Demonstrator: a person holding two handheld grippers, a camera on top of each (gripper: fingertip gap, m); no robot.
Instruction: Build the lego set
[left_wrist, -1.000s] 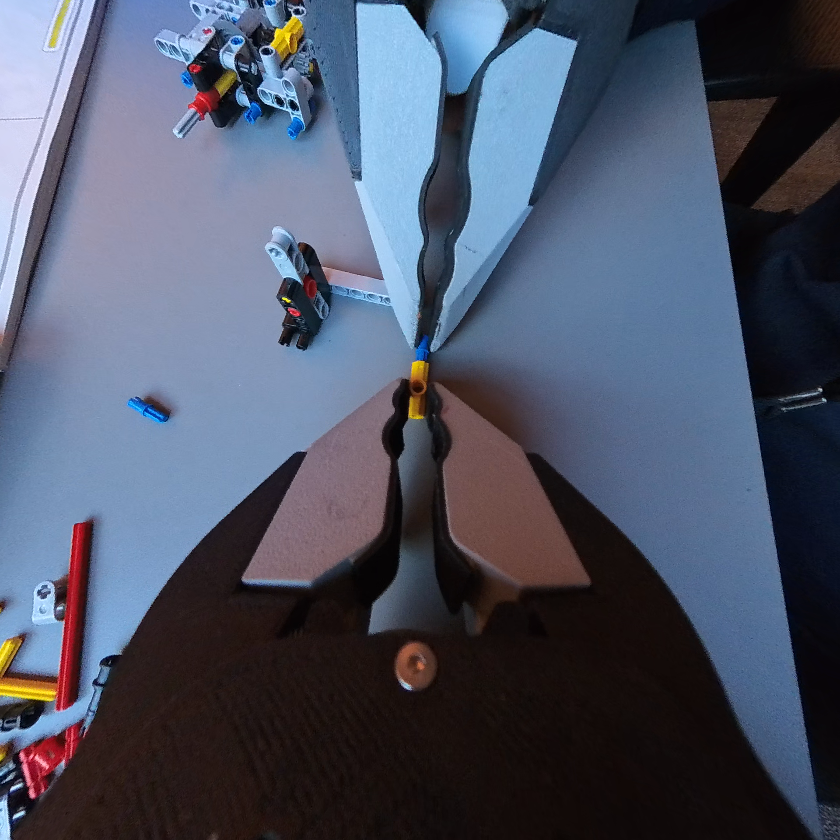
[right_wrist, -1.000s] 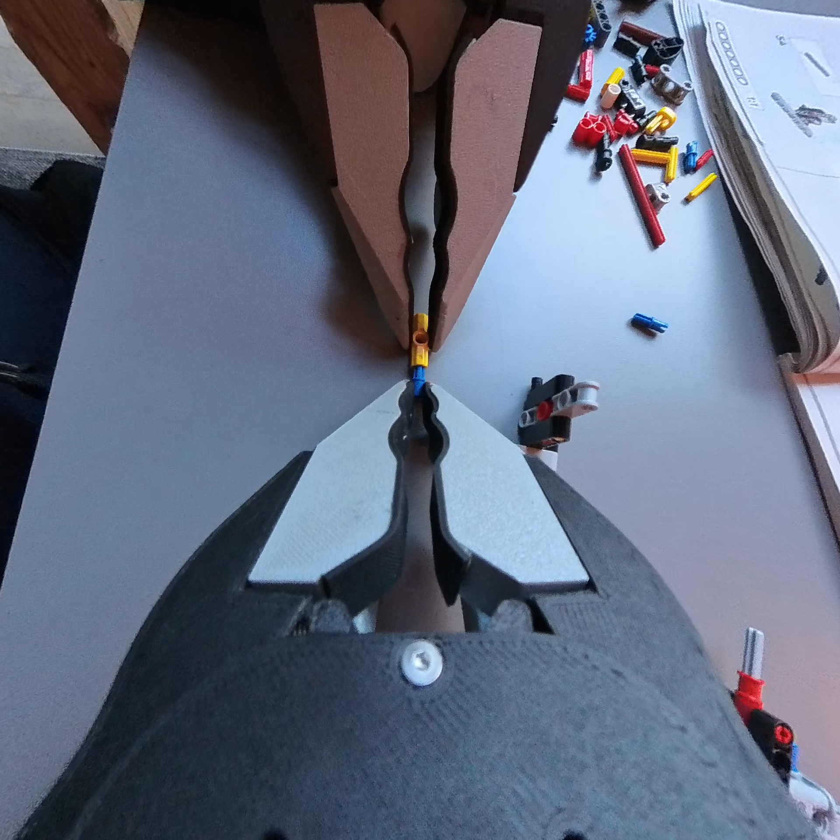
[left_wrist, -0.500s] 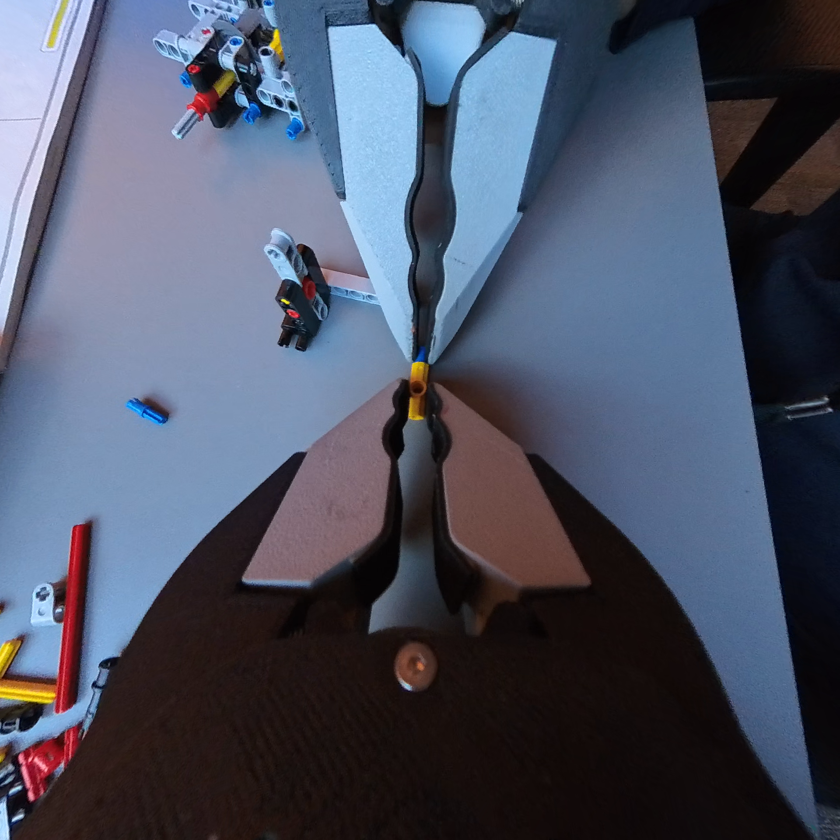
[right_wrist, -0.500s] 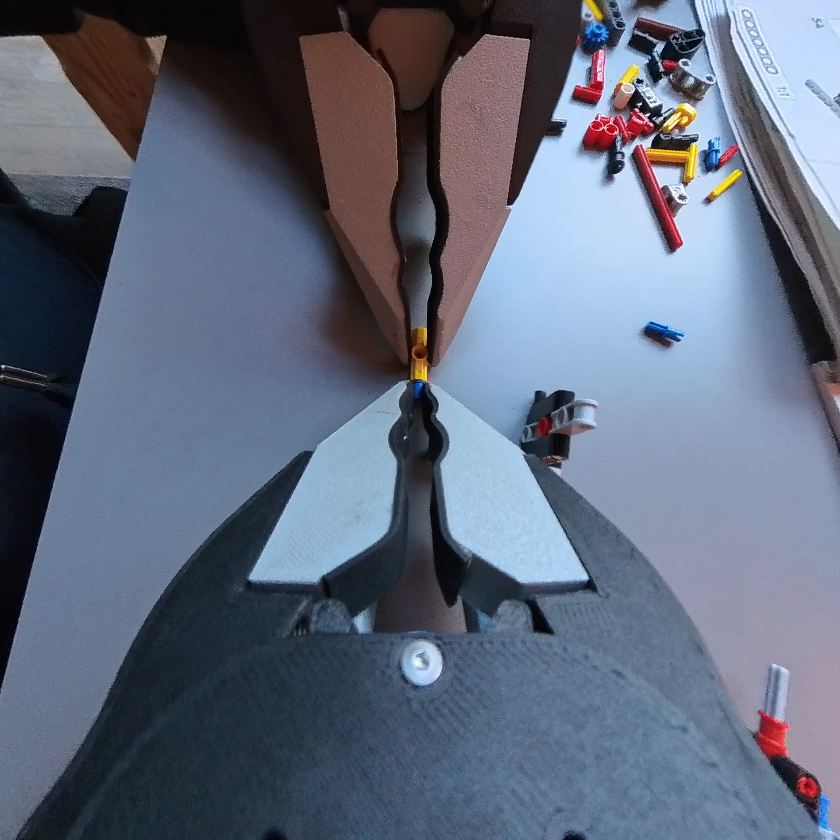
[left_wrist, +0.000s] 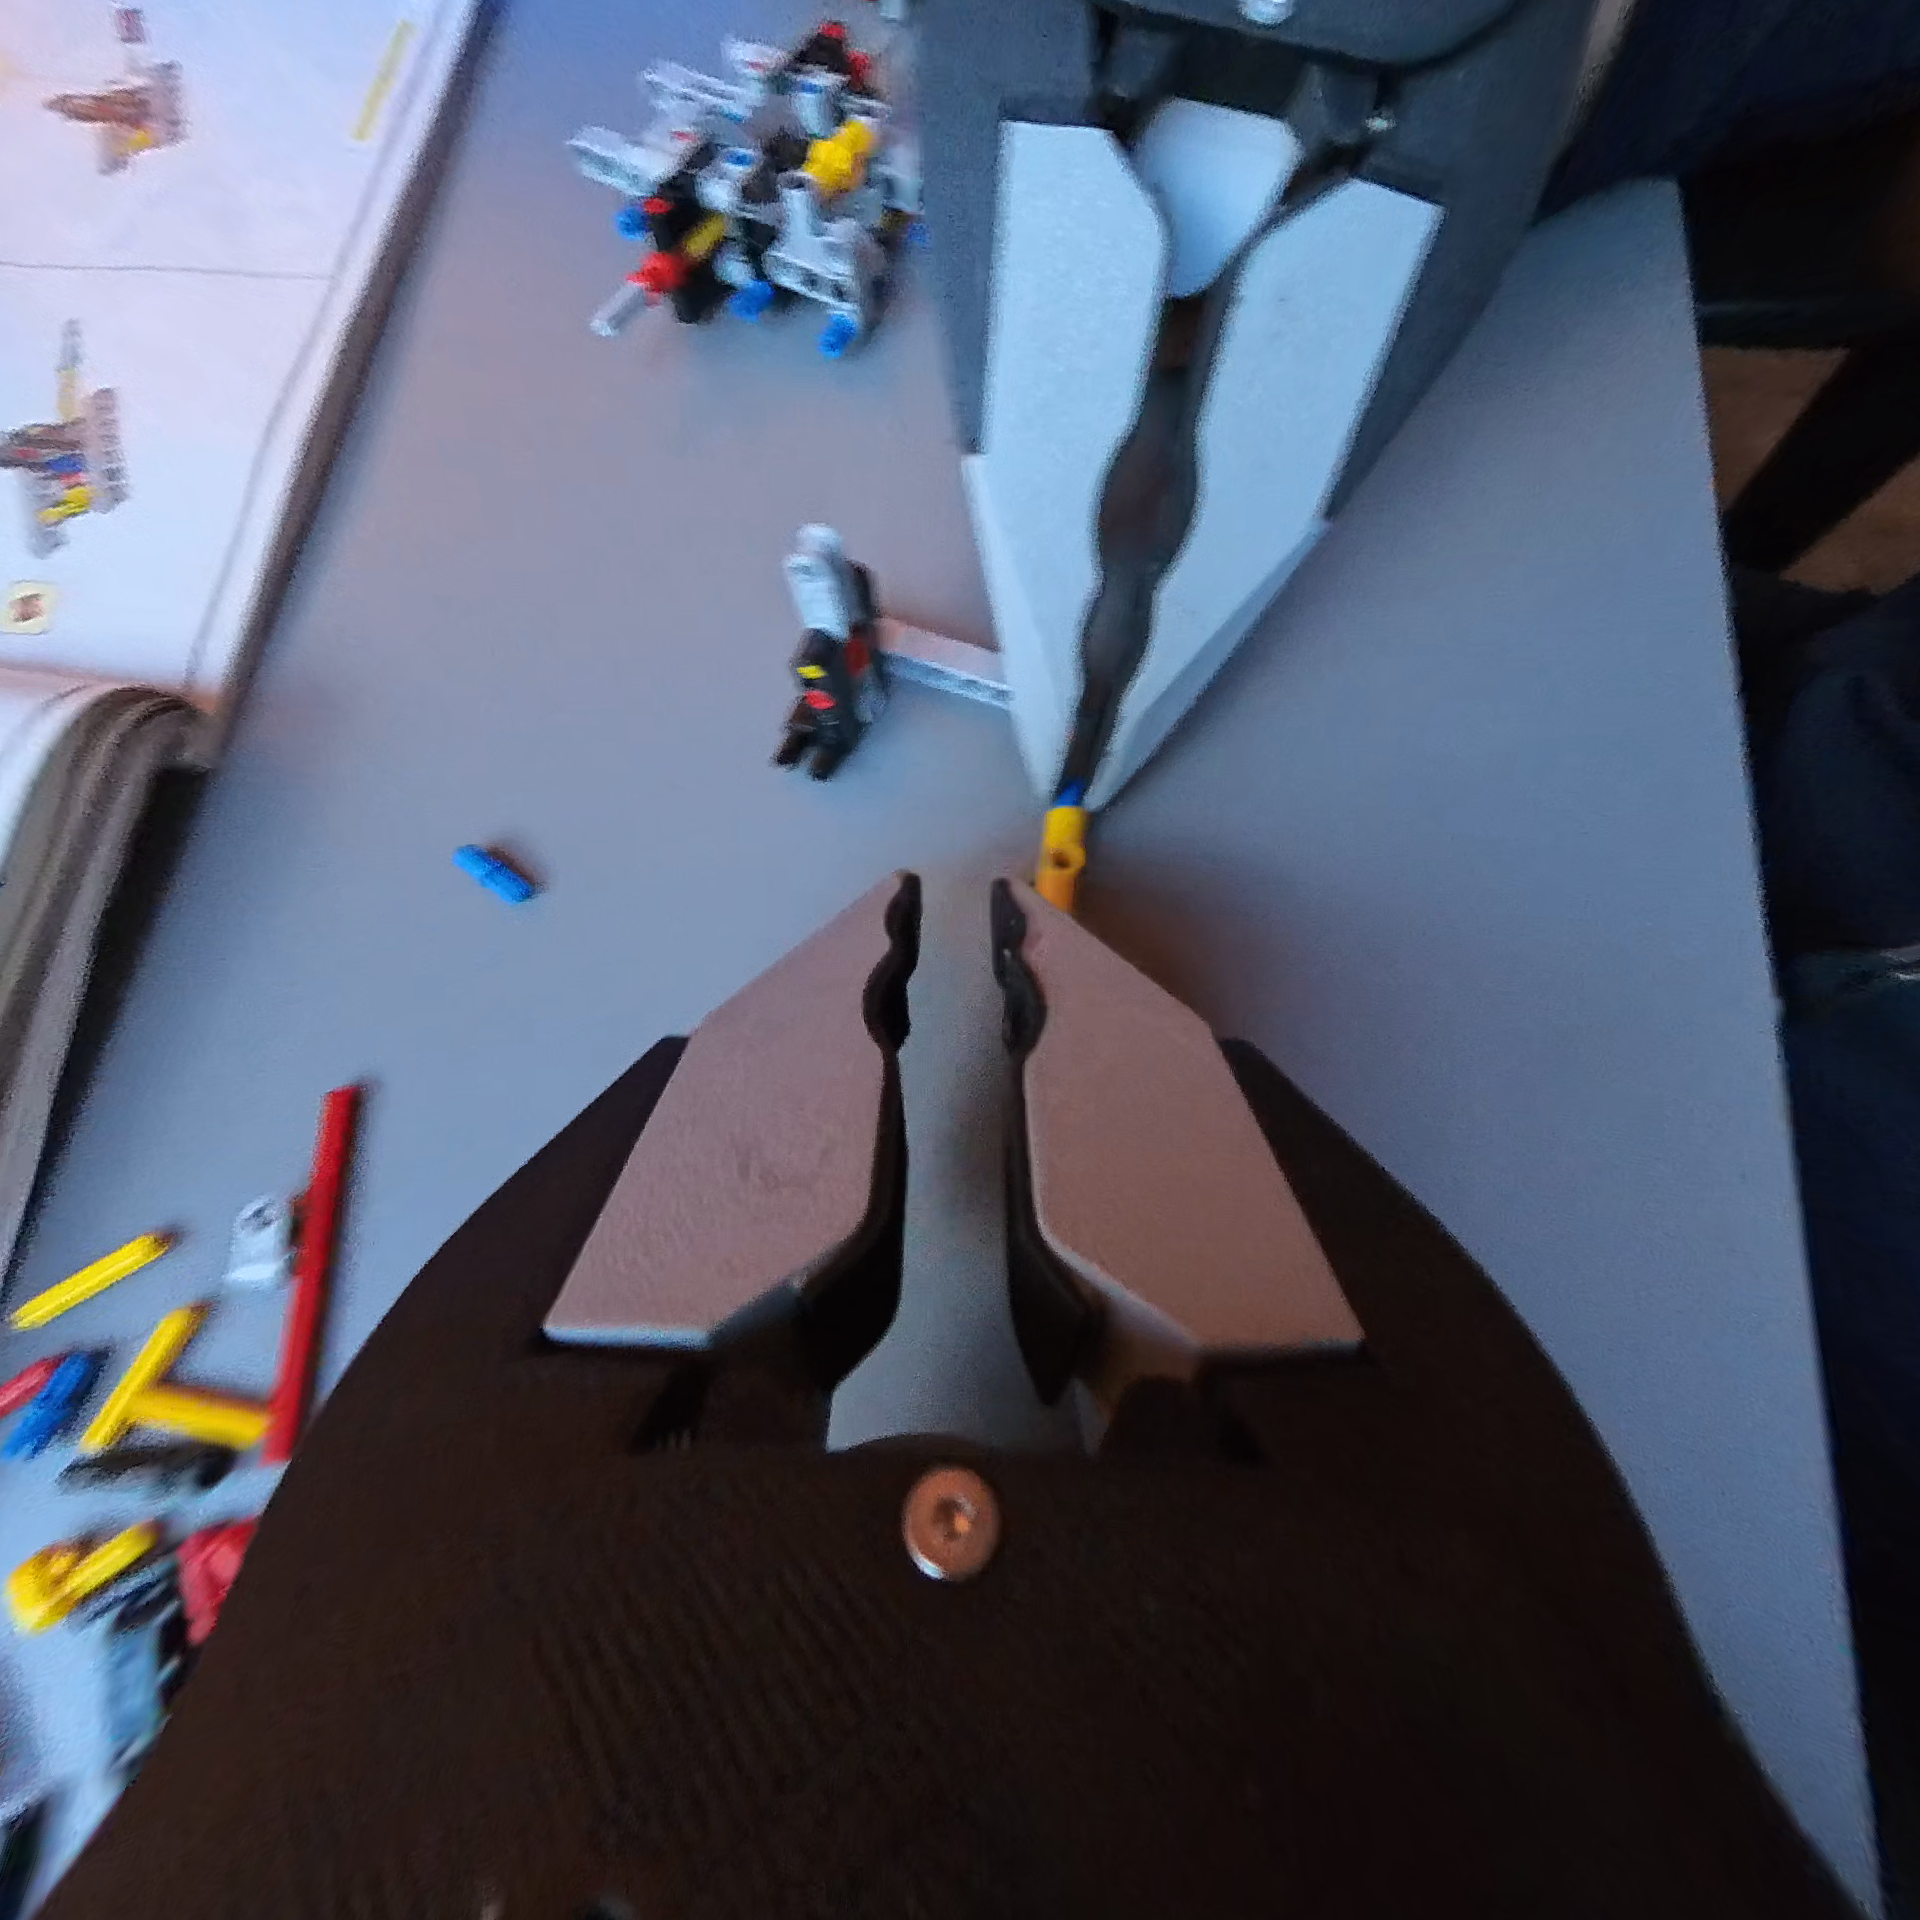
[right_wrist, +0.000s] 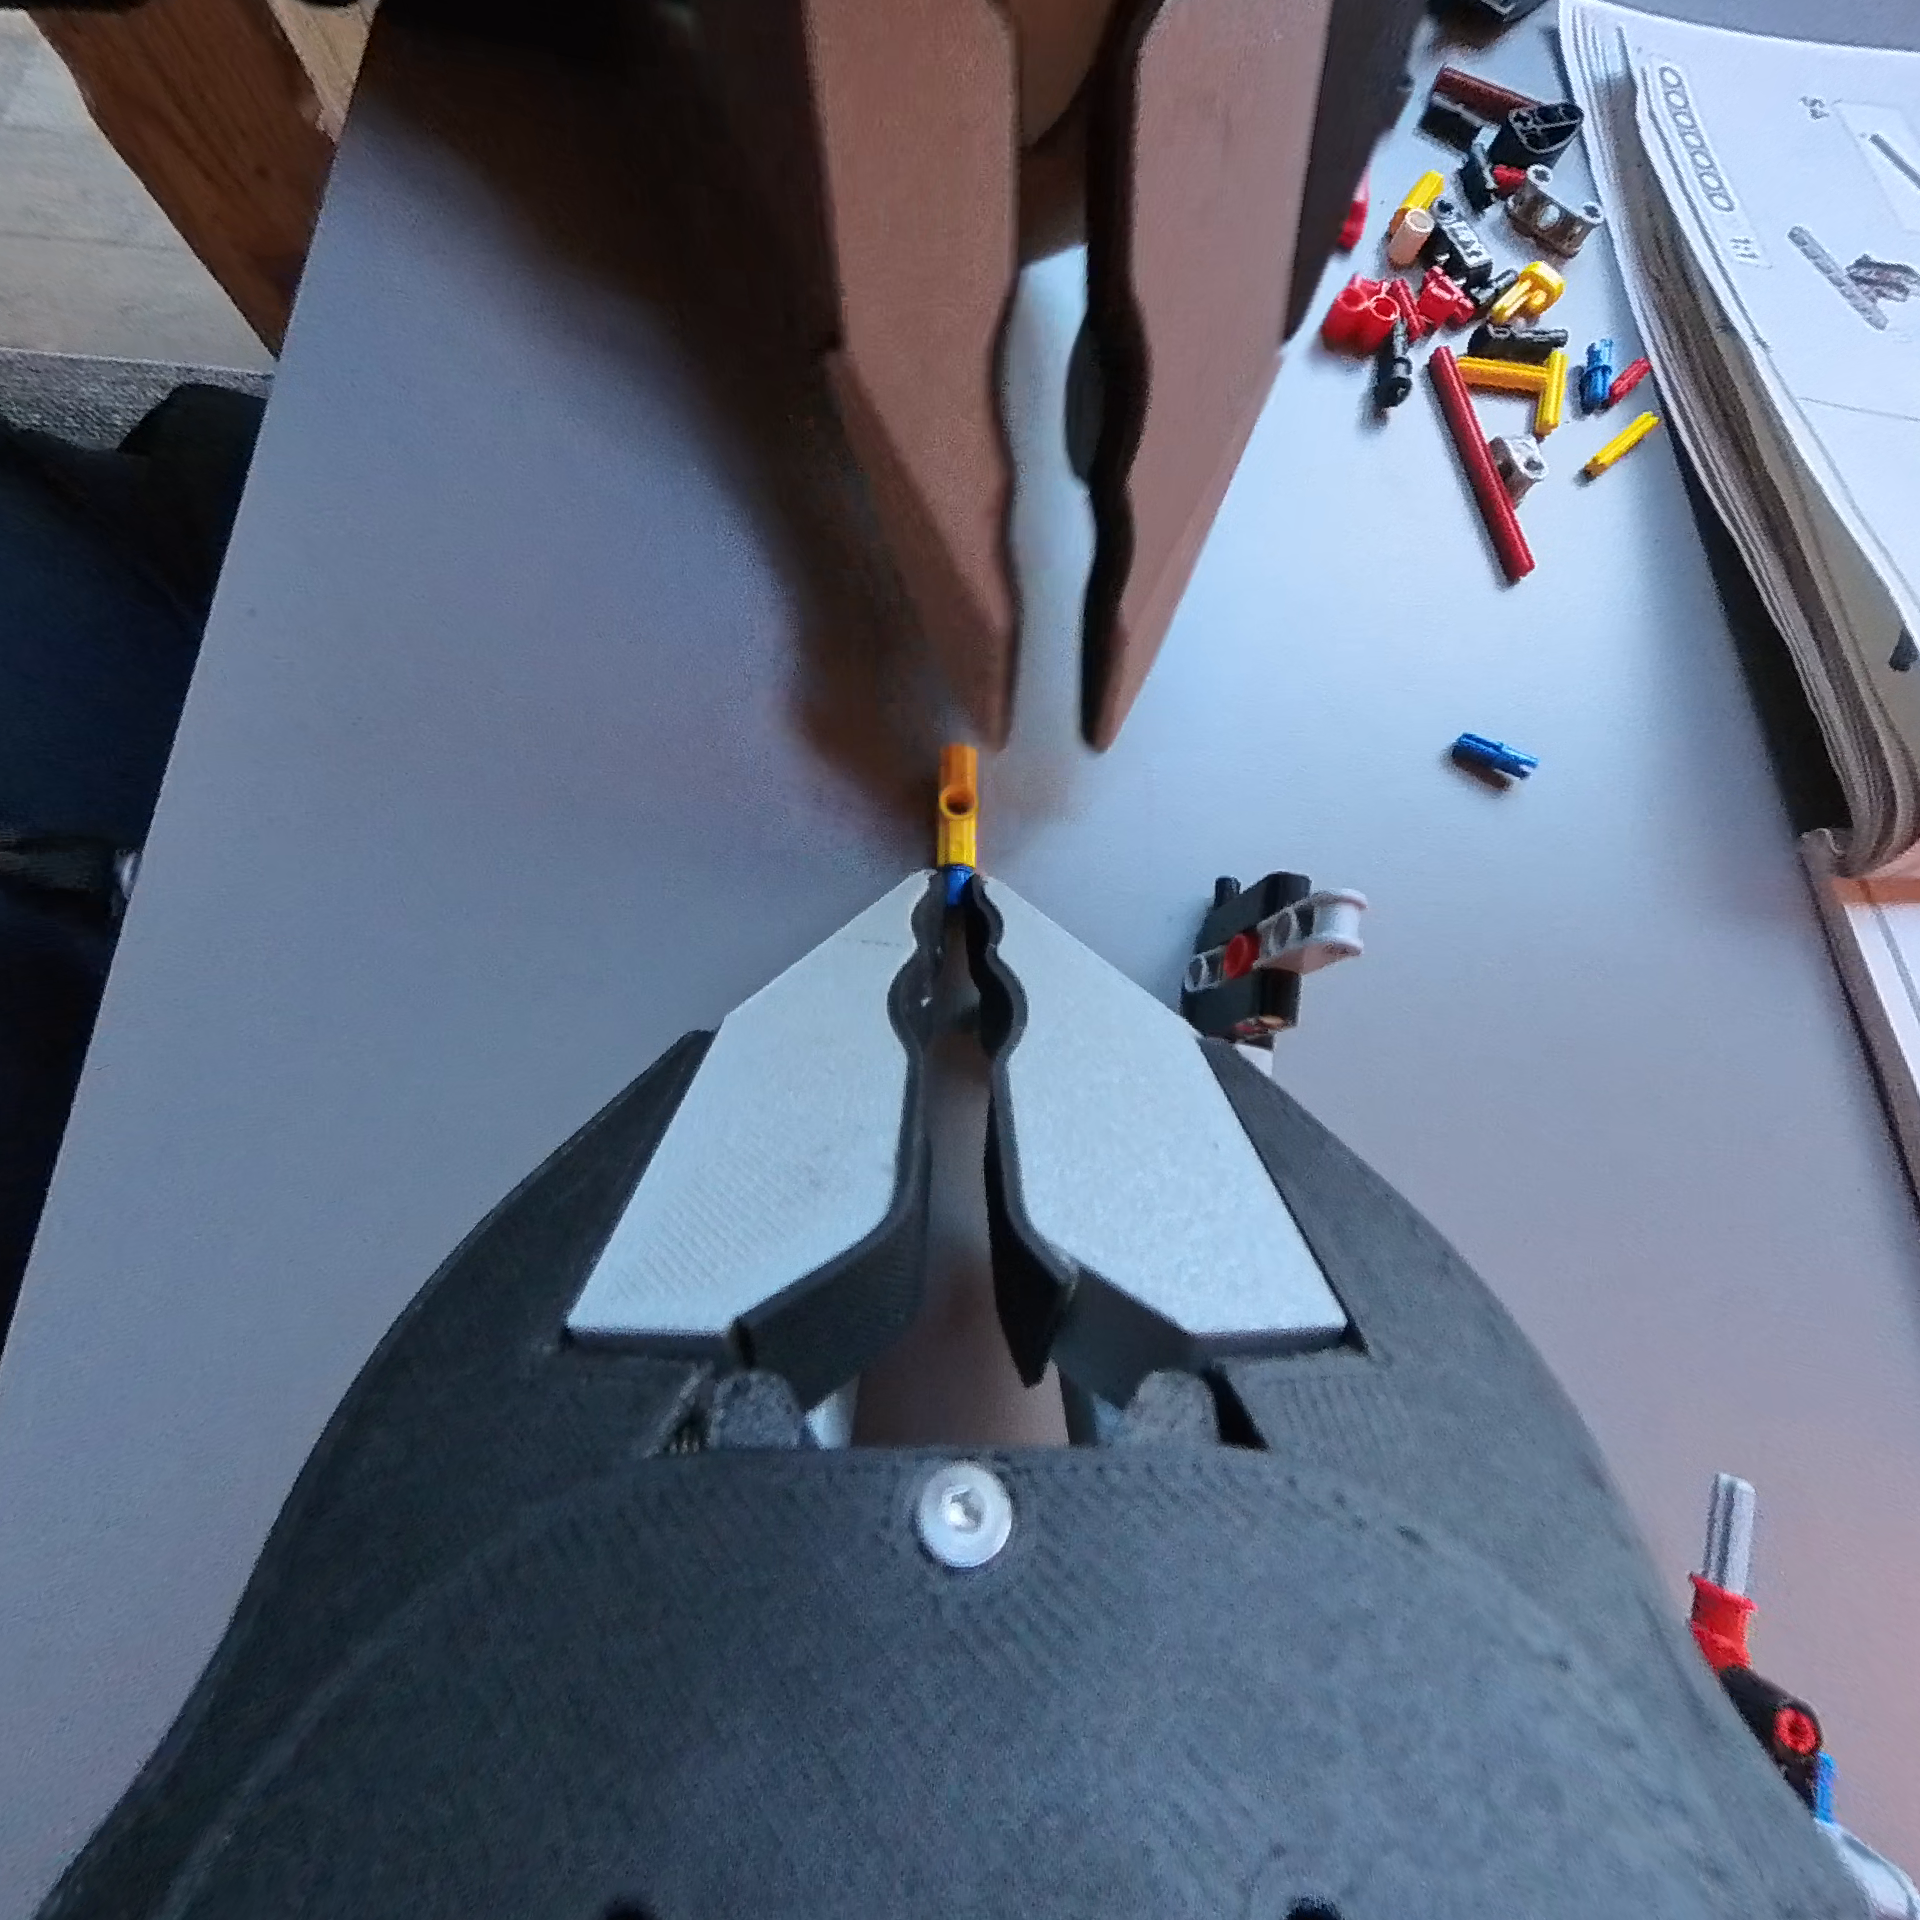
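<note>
The right tool (right_wrist: 958, 891) is clenched on a blue pin (right_wrist: 954, 885), both pads pressed on it at the very tips, and a yellow connector (right_wrist: 957, 808) sits on the pin's far end, held clear above the grey tabletop (right_wrist: 499, 727). The left tool (left_wrist: 954, 896) is released: its brown fingers stand apart with bare tabletop between them, and the yellow connector lies just beside its right fingertip, outside the gap.

The right wrist view shows the connector's side hole, the pin in the pads and a stack of printed pages (right_wrist: 1787, 312) beyond loose red and yellow parts (right_wrist: 1475, 343). The left wrist view alone shows a larger grey and black assembly (left_wrist: 769, 229). A small black and grey assembly (left_wrist: 826, 665) and a loose blue pin (left_wrist: 495, 871) show in both.
</note>
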